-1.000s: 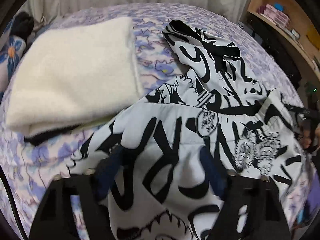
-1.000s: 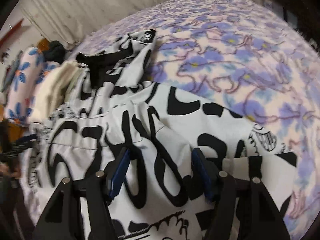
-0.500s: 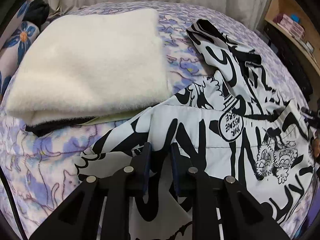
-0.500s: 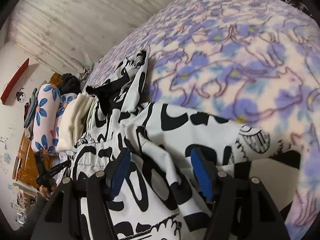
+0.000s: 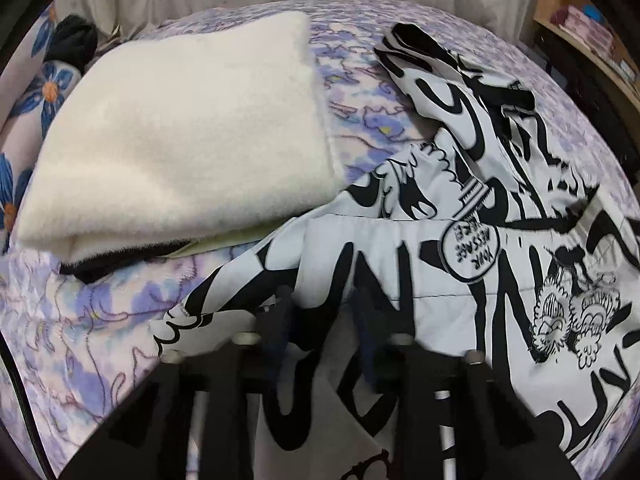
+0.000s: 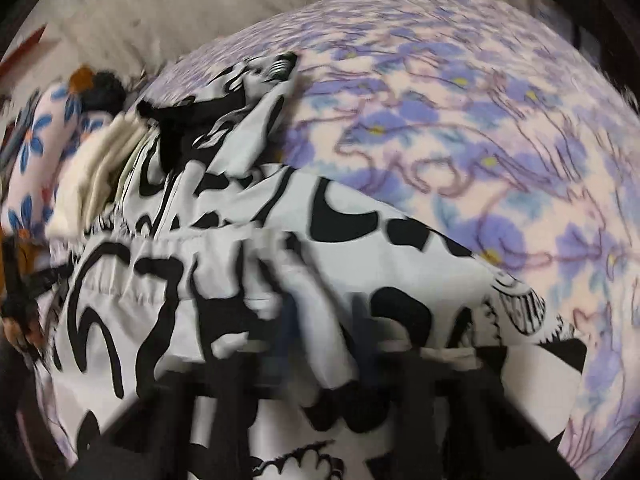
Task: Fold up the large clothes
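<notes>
A large white garment with bold black lettering (image 5: 460, 264) lies spread on the bed; it also fills the right wrist view (image 6: 248, 264). My left gripper (image 5: 324, 312) is shut on a fold near the garment's edge, with cloth between the blue pads. My right gripper (image 6: 332, 332) is blurred by motion; its fingers have closed in around a raised ridge of the same garment. The garment's sleeve (image 5: 432, 56) trails toward the far side of the bed.
A folded cream fleece (image 5: 180, 132) lies on the purple floral bedspread (image 6: 480, 128) just left of the garment, touching its edge. A blue-flowered pillow (image 5: 24, 120) is at far left. A wooden shelf (image 5: 588, 32) stands at right. A curtain hangs behind the bed.
My left gripper went from open to shut on the garment and stays pinched. My right gripper's fingers have closed in from wide apart onto a ridge of cloth, and the view has swung.
</notes>
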### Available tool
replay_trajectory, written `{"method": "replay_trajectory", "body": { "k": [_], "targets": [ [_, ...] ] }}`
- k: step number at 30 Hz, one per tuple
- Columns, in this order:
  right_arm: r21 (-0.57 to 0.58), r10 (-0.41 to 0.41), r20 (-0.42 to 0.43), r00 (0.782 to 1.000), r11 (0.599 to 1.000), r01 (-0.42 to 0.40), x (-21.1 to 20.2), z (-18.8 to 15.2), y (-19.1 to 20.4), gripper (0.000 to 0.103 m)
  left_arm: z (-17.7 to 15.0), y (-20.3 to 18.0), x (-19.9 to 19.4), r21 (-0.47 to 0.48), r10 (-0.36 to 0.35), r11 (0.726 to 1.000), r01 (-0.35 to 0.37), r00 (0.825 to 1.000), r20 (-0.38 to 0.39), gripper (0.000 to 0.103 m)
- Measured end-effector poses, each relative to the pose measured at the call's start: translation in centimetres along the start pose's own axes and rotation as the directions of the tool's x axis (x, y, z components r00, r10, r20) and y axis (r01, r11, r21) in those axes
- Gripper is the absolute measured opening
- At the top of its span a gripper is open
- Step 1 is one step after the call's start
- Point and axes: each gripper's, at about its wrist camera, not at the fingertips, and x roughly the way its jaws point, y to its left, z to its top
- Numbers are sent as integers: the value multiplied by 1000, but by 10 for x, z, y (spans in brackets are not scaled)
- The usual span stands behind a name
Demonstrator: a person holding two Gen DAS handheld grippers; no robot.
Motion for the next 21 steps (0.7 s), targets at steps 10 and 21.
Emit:
{"method": "replay_trajectory", "body": {
  "k": [10,21],
  "targets": [
    [146,-229,311,922,970,192,-75,0,5,2,18,-6,-62,-95,134,989,-118,973,187,4],
    [343,-251,120,961,919,197,21,11,-56,4,30,-7,22,-167,140,980,-113,977,160,6]
  ]
}}
